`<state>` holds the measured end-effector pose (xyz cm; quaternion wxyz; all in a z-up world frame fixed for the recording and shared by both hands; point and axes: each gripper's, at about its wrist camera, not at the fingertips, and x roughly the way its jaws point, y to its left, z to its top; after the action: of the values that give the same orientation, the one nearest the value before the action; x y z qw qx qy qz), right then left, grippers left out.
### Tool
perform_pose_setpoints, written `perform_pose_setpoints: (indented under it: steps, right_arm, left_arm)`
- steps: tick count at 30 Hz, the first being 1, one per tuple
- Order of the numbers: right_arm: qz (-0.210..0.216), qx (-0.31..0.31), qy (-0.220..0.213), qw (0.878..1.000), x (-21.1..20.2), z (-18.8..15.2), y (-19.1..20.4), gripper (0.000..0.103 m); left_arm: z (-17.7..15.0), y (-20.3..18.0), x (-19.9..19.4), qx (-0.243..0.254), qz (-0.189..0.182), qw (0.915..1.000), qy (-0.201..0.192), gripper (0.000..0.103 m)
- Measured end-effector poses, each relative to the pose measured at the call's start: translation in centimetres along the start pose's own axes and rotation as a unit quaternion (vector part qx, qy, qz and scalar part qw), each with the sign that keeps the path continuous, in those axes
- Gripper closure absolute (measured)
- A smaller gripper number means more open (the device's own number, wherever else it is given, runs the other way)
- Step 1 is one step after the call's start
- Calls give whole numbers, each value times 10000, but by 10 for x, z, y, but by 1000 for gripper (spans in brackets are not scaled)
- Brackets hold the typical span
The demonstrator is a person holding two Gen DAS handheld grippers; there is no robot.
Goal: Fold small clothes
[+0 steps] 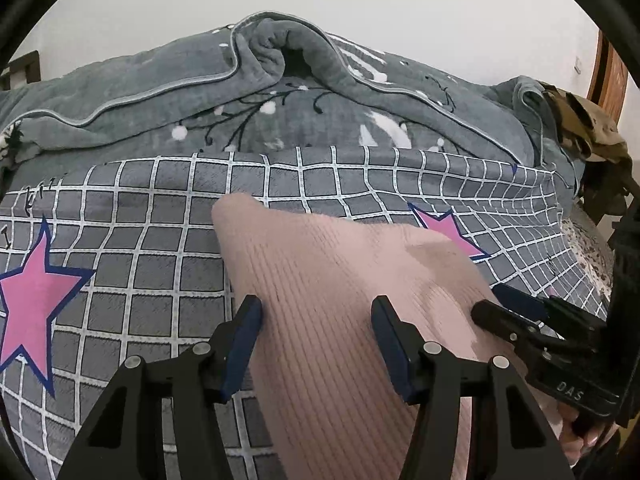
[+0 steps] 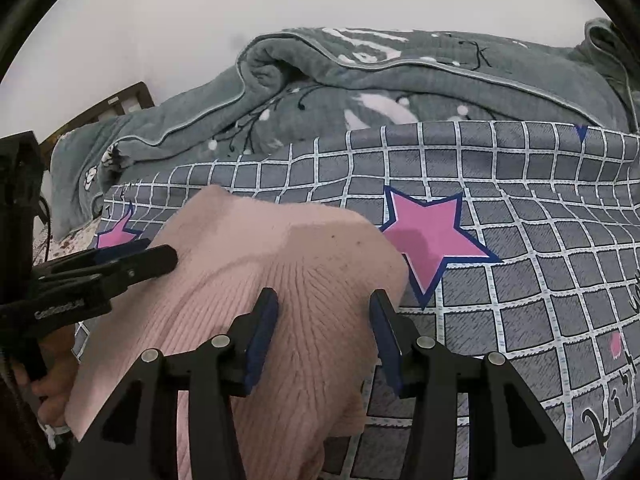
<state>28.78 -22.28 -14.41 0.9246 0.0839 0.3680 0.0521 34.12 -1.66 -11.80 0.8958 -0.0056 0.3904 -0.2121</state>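
The pink ribbed garment (image 1: 340,280) lies on the bed (image 1: 160,240), one corner pointing toward 11 o'clock. The left claw (image 1: 316,344) and right claw (image 2: 324,336) are both released, jaws spread over the cloth, presumably positioned to pinch edges for folding

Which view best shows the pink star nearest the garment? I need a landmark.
The right wrist view: the pink star is whole beside the pink knit garment. The left wrist view shows it partly hidden behind the garment.

Pink knit garment (image 1: 320,280) — checked bedsheet (image 1: 160,248)
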Motion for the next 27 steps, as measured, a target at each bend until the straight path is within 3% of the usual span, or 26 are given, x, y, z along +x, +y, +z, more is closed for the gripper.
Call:
perform_pose_setpoints:
  steps: [16,27]
  right_arm:
    - [10,76,-19,10000,2,-6,-3,53]
    - [-118,-40,-136,9998,1,-10,1,52]
  left_arm:
    - [-11,3,9,-131,165,9997,-107,46]
    - [-19,13,13,-354,2,9992,-191,41]
